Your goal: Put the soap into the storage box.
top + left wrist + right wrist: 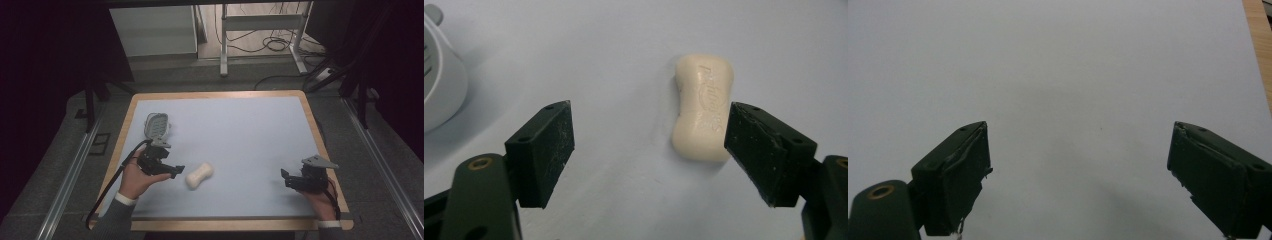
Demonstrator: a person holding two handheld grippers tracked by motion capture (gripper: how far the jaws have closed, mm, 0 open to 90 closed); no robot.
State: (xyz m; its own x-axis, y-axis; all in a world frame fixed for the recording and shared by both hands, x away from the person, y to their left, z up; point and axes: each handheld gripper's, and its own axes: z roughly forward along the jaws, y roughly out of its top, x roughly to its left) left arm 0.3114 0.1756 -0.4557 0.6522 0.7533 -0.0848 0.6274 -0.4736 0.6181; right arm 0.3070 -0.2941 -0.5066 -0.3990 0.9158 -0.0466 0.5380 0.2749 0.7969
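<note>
A cream bar of soap (199, 175) (703, 106) lies flat on the pale blue mat, left of the middle near the front. My left gripper (176, 170) (649, 150) is open just to the left of the soap, its jaws pointing at it; the right jaw overlaps the soap's near edge in the left gripper view. A white slotted soap dish (156, 125) (439, 85) lies behind the left hand. My right gripper (287, 178) (1078, 170) hangs open at the front right, nothing between its jaws.
The mat (240, 130) lies on a wooden-edged table (312, 115). Beyond the table are a metal frame's legs (223, 45) and cables (275, 42) on the floor. Dark curtains stand at both sides.
</note>
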